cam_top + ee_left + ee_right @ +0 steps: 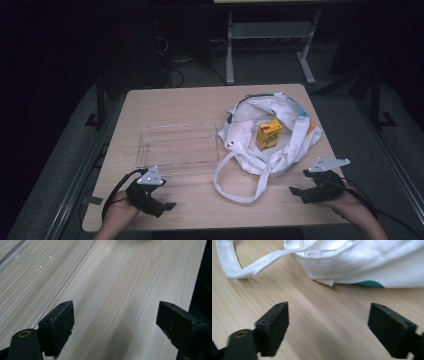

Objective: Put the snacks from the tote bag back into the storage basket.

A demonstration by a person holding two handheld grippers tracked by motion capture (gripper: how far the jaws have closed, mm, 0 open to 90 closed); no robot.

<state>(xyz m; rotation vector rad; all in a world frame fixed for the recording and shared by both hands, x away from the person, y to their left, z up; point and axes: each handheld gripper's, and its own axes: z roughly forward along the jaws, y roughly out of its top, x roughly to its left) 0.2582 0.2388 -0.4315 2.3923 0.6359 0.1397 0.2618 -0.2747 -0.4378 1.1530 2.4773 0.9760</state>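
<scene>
I have both tools low at the near edge of the table (200,102), the left gripper (169,205) and the right gripper (294,190) each with jaws spread wide and nothing between them. A white cloth bag (280,145) lies slumped right of centre, and a small yellow carton (268,135) sits in its open mouth. The clear plastic tray (177,146) lies empty just left of the bag. I judge the carton light and fairly stiff, crushable if squeezed hard, so I would pinch its flat sides. The bag is limp; its looped strap (235,192) near me looks the easiest hold
</scene>
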